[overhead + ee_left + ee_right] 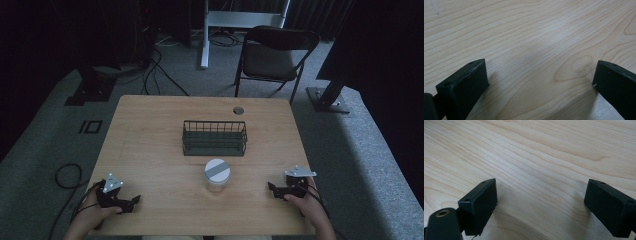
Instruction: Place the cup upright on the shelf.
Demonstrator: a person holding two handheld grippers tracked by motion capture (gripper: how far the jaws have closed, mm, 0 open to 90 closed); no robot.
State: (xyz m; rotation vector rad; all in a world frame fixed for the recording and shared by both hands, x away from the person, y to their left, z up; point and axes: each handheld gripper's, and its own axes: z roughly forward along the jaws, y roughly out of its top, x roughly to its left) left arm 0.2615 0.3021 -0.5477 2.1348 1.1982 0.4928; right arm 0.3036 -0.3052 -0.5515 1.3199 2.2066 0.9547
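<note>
Left gripper (134,202): at the near edge of the table (150,125), well to the left of the jar (217,176) and a little nearer the person; jaws spread wide, nothing between them. In the left gripper view (540,77) there is bare wood grain between the jaws.

Left hand (95,207): wrapped round the gripper's handle, cable trailing off to the left.

Jar: a clear, round jar with a white lid crossed by a grey strip, standing upright near the middle of the table, roughly midway between the two grippers and apart from both.

Jar, handling: probably glass or hard plastic, so stiff, smooth and likely slippery; contents cannot be made out, so weight is uncertain. Best taken across the body just below the lid, or across the lid's rim, with jaws level.

Jar, direction: long axis vertical, lid up; being round it faces no side, though the grey strip runs slantwise across the lid.

Wire basket (214,138): dark, standing just beyond the jar, long side running left to right, apparently holding nothing.

Right gripper (270,188): well to the right of the jar, near the table's near edge, pointing left toward it; jaws wide apart and holding nothing, as the right gripper view (541,196) confirms.

Right hand (306,201): holding that gripper from behind.
</note>
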